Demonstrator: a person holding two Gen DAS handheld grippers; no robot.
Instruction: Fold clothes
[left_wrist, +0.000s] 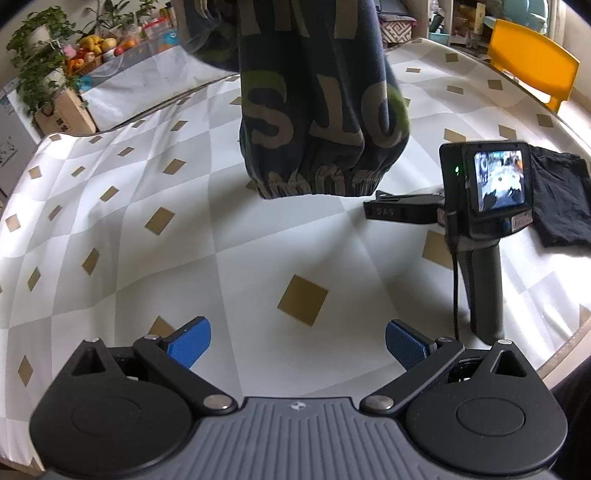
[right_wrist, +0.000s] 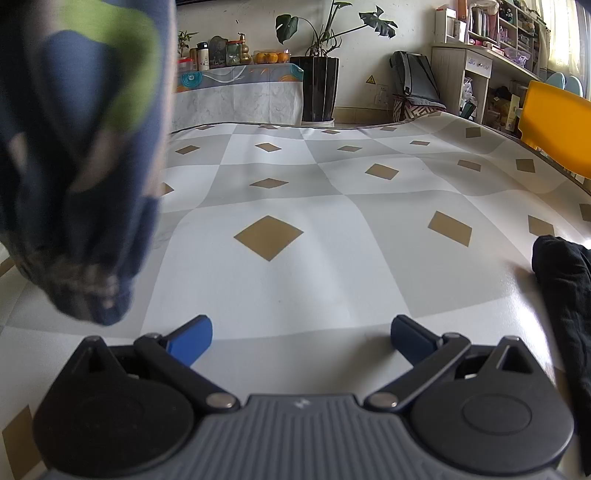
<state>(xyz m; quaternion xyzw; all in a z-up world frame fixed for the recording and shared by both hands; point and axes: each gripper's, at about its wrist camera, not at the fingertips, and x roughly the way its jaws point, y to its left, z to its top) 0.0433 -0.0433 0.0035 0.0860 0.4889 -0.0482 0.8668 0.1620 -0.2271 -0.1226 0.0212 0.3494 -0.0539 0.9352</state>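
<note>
The dark blue sweatshirt with grey lettering and lime-green patches (left_wrist: 317, 110) hangs in the air above the middle of the table, its ribbed hem (left_wrist: 321, 181) just clear of the grey-and-white checked tablecloth with tan diamonds (left_wrist: 221, 258). What holds it up is out of frame. The left gripper (left_wrist: 297, 341) has its blue pads spread wide with nothing between them, low near the table's front edge. The right gripper (right_wrist: 301, 341) is the same, tongs apart and empty, with the garment hanging blurred just to its left.

Here is the risk as I read it: the hem is bunched, so if the sweatshirt lands now it could heap up rather than lie flat, and a pad closing on gathered cloth may catch two layers. The right gripper sits close under the cloth, which could drape over it. Towards the table's right edge lies a crumpled black garment (right_wrist: 565, 295); a wide sweep could drag it along.
</note>
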